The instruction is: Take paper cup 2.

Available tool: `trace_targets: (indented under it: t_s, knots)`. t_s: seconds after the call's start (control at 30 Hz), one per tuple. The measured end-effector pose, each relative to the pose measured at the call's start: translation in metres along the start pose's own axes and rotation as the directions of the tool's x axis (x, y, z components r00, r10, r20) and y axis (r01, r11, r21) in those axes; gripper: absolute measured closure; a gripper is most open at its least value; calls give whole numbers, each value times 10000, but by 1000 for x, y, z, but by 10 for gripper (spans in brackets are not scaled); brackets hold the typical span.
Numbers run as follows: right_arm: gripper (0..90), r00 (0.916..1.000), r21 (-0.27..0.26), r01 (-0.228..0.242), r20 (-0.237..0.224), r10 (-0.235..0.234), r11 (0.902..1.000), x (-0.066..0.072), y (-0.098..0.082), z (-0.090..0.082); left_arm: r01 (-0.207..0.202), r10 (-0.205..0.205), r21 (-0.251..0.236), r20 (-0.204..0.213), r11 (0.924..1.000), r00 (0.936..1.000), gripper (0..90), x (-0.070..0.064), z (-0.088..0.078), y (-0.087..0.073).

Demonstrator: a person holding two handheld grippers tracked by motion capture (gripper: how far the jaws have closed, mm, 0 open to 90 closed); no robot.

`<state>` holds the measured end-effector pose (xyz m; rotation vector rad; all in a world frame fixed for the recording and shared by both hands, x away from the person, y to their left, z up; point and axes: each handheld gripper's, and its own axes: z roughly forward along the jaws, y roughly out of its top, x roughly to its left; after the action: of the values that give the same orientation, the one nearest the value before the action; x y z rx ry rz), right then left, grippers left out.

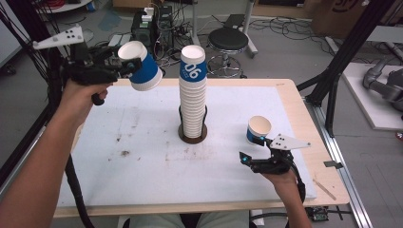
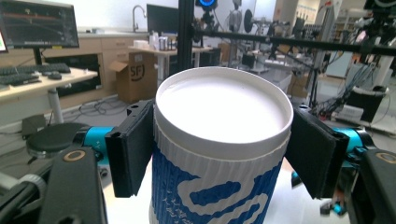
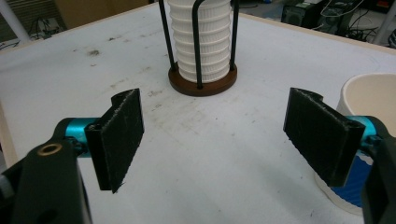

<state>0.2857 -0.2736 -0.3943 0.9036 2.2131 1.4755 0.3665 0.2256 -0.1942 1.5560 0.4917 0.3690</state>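
Observation:
My left gripper (image 1: 129, 66) is raised over the table's far left corner, shut on a blue-and-white paper cup (image 1: 141, 67). The cup is tilted, and its closed white base faces the left gripper view, where the pads (image 2: 133, 151) press its ribbed sides (image 2: 219, 186). A tall stack of the same cups (image 1: 193, 92) stands in a wire holder with a round brown base (image 1: 192, 137) at mid-table. One more cup (image 1: 258, 129) stands upright at the right. My right gripper (image 1: 255, 159) hovers open just in front of it; this cup (image 3: 369, 100) sits beside the right jaw, not between the pads.
A white mat (image 1: 133, 156) covers the wooden table (image 1: 294, 109). Black frame struts (image 1: 337, 61) rise at the right edge, and a dark post (image 1: 47, 80) at the left. A stool (image 1: 229, 40) and cables lie on the floor beyond the far edge.

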Motion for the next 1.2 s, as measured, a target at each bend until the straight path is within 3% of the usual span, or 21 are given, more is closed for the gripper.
trace_targets:
  t_s: [0.17,0.63,0.93,1.2]
  knots:
    - [207,10000,55,-21,21,21,10000,0,-2,1,55,-55,25,7,10000,10000,288,0,-7,-24]
    - [207,10000,80,58,62,-59,10000,0,-2,4,-6,6,13,95,10000,10000,289,-8,-16,-71]
    - [207,9999,13,83,82,-83,10000,-1,-1,3,-266,244,706,314,9971,9992,288,-18,-8,-101]
    - [207,9999,80,54,125,-55,10000,-1,-4,3,-165,117,1003,485,9948,9988,288,-22,-3,-128]
